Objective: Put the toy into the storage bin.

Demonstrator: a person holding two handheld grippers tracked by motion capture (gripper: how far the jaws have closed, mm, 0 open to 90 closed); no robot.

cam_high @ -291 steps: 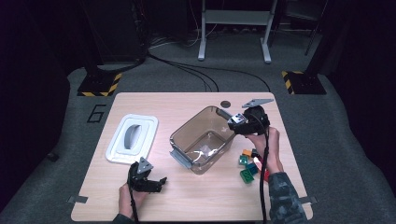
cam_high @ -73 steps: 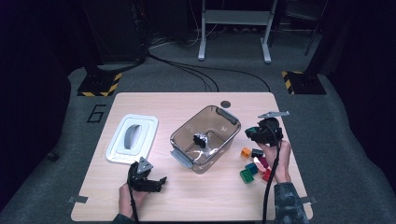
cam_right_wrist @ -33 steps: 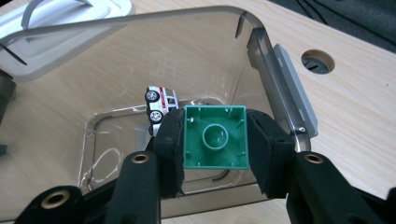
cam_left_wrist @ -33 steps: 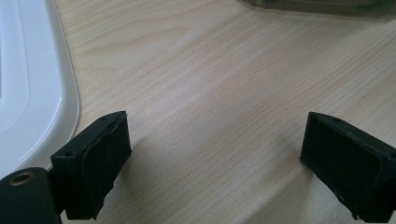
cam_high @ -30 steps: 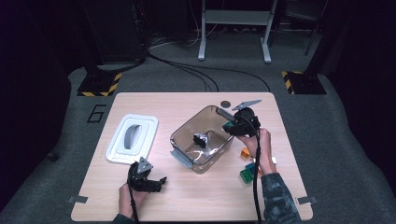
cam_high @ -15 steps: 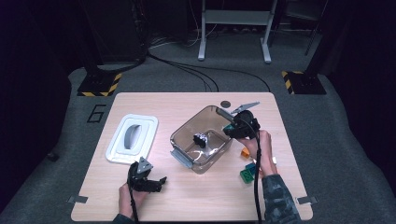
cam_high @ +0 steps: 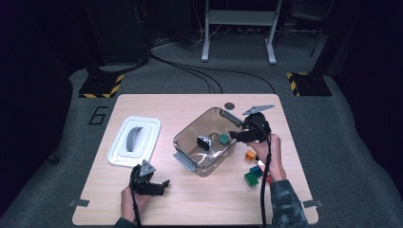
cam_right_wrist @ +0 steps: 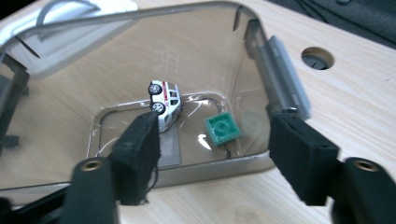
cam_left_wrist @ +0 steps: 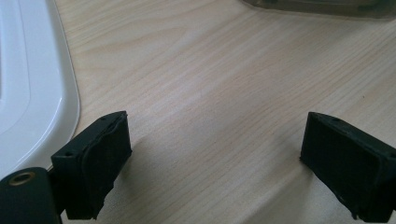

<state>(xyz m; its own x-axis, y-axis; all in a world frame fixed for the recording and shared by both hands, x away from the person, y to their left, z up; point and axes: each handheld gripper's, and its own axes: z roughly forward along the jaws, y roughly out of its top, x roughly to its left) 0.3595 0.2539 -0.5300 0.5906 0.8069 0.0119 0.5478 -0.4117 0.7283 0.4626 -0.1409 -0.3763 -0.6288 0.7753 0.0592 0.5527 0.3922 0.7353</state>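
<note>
Right gripper [cam_right_wrist: 212, 154] over one green brick [cam_right_wrist: 223, 129]

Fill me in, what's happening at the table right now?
A person is moving small toys into the clear box. The right gripper hangs over the box's rim, its jaws just opened, nothing between them; a green brick lies on the box floor beside a toy car. More bricks wait on the table. The left gripper rests open near the white lid.
</note>
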